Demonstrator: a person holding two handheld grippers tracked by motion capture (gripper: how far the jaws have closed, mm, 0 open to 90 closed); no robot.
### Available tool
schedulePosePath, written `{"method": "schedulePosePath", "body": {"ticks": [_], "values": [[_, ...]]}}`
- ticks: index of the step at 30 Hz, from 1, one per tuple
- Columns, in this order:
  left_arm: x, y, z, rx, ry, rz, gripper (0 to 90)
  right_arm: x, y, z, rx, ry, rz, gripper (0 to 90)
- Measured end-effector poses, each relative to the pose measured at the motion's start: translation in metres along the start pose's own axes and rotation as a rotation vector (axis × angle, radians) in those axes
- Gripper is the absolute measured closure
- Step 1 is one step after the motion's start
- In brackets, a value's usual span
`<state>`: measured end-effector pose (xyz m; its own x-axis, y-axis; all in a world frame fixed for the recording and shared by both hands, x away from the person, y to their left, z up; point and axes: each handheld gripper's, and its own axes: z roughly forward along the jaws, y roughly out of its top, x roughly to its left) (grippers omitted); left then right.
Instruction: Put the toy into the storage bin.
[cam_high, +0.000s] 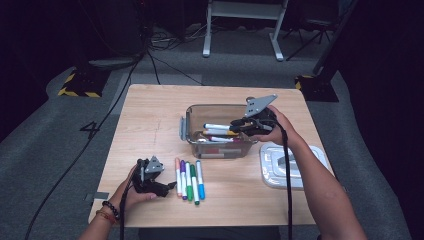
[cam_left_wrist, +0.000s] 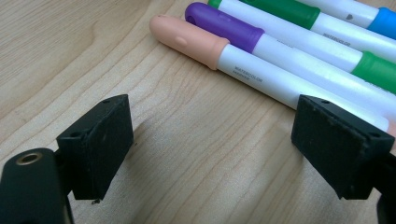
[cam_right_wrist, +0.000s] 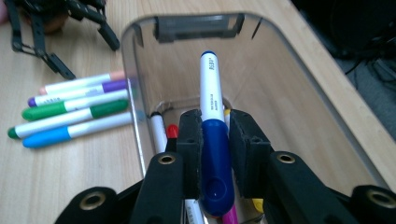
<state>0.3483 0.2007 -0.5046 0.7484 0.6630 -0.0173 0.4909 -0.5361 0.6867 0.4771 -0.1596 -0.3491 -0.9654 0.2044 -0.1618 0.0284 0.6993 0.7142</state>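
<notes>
**Markers out of the box: 5 down, more to go**

Near edge: left gripper (cam_high: 172, 186) rests on the table (cam_high: 150, 120), jaws apart, empty, just beside 5 laid-out markers (cam_high: 188, 178). Farther: right gripper (cam_right_wrist: 215, 140), clamped on a dark-blue-capped marker (cam_right_wrist: 212, 154), hangs over the clear box (cam_high: 192, 131). Several pens remain inside. Lid (cam_high: 272, 167) lies right.

Right hand-held gripper (cam_high: 239, 125) holds a marker (cam_high: 216, 127) over the clear bin (cam_high: 192, 112).

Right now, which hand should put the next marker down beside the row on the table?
The right. Its tool is shut on a dark blue marker above the clear box. The left tool is open with nothing in it, beside the row of markers.
</notes>
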Motion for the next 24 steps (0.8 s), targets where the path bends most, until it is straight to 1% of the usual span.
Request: {"method": "schedulePosePath", "body": {"ticks": [2,5,8,13,17,19,24], "values": [[0.0,0.0,0.0,0.001,0.0,-0.001,13.3,-0.005,0.0,0.008,0.031,0.006,0.002,75.6],[0.0,0.0,0.0,0.0,0.0,0.0,13.3,-0.009,0.0,0.019,0.065,0.034,-0.003,75.6],[0.0,0.0,0.0,0.0,-0.001,0.001,13.3,-0.014,0.0,0.031,0.131,0.053,-0.014,75.6],[0.0,0.0,0.0,0.0,0.0,0.0,13.3,-0.021,-0.003,0.045,0.192,0.077,-0.004,75.5],[0.0,0.0,0.0,0.0,-0.001,0.0,13.3,-0.023,-0.005,0.054,0.244,0.078,-0.003,75.5],[0.0,0.0,0.0,0.0,0.0,0.0,13.3,-0.024,-0.006,0.058,0.283,0.079,-0.012,75.5],[0.0,0.0,0.0,0.0,0.0,0.0,13.3,-0.024,-0.007,0.064,0.352,0.09,-0.013,75.5]]}}
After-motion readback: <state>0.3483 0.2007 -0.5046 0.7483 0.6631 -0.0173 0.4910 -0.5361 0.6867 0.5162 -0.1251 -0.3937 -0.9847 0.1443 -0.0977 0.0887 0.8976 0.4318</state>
